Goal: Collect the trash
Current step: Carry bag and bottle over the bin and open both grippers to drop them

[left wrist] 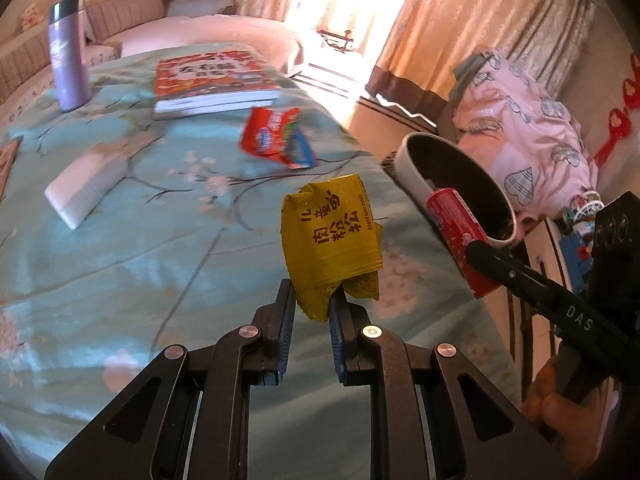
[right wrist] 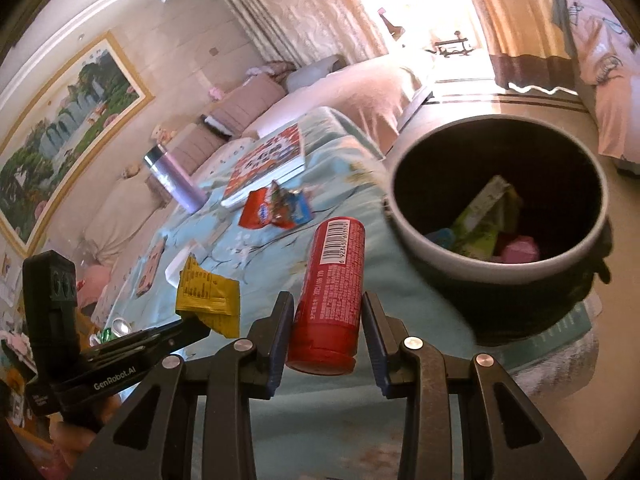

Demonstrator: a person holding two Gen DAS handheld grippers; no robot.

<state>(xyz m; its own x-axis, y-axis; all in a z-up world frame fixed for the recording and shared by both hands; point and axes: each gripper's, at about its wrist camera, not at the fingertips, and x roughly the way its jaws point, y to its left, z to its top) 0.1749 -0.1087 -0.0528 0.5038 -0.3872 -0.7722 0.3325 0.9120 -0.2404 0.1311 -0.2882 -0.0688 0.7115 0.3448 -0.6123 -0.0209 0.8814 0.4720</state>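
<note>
- The left gripper [left wrist: 312, 304] is clamping the lower corner of a crumpled yellow foil snack wrapper [left wrist: 332, 236], which is standing upward above the pale blue floral bedspread [left wrist: 140, 240].
- The right gripper [right wrist: 326, 324] is squeezing a red cylindrical plastic tube [right wrist: 330, 292], its long axis running away from the camera, barcode end pointing forward.
- A round dark-lined waste bin with a grey rim [right wrist: 404, 220] is sitting just beyond, holding wrappers.
- A red-and-blue wrapper [right wrist: 276, 210] is lying farther back, near a book [right wrist: 268, 164] and a lilac flask [right wrist: 172, 180].
</note>
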